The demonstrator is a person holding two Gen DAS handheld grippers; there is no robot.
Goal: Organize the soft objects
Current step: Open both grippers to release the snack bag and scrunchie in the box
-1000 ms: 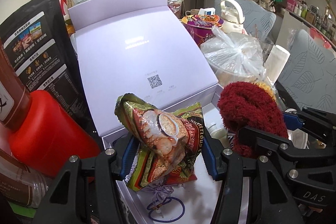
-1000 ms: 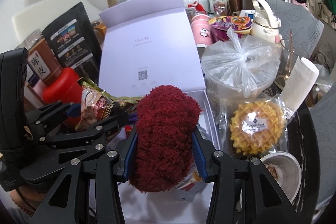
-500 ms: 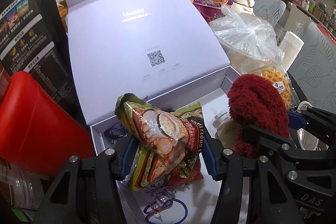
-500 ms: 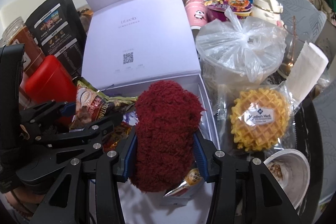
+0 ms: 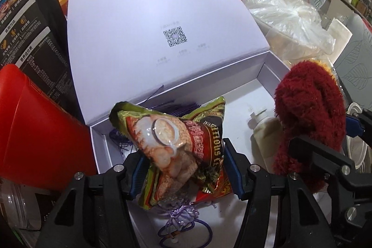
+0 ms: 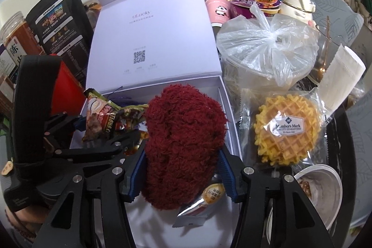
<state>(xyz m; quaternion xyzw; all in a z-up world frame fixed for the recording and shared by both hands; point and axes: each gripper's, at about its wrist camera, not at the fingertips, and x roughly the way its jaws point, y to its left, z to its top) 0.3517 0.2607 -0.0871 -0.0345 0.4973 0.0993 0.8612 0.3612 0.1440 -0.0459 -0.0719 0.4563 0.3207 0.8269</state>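
Note:
A green and red snack bag [image 5: 176, 143] stands in the open white gift box [image 5: 272, 66], between the blue pads of my left gripper [image 5: 184, 169]. Those jaws are opening, and both pads still touch the bag. A dark red fluffy bundle [image 6: 183, 136] sits between the pads of my right gripper [image 6: 181, 171], over the box's right half [image 6: 223, 94]. These jaws are opening too, with the fluff still filling the gap. The left gripper [image 6: 104, 127] shows at the left of the right wrist view. The red bundle [image 5: 309, 113] and the right gripper [image 5: 325, 134] show in the left wrist view.
The box holds a purple tassel cord [image 5: 183, 217], a small white bottle [image 5: 262, 129] and a sachet [image 6: 209, 196]. Its lid [image 5: 162, 15] stands up behind. A red container [image 5: 34, 127] and a black pouch [image 5: 23, 27] crowd the left. A bagged tub [image 6: 267, 38], a waffle packet [image 6: 286, 129] and a bowl [image 6: 318, 192] lie right.
Both grippers have come down toward the box, carrying the snack bag and the red bundle. The gaps between both pairs of pads have widened a little.

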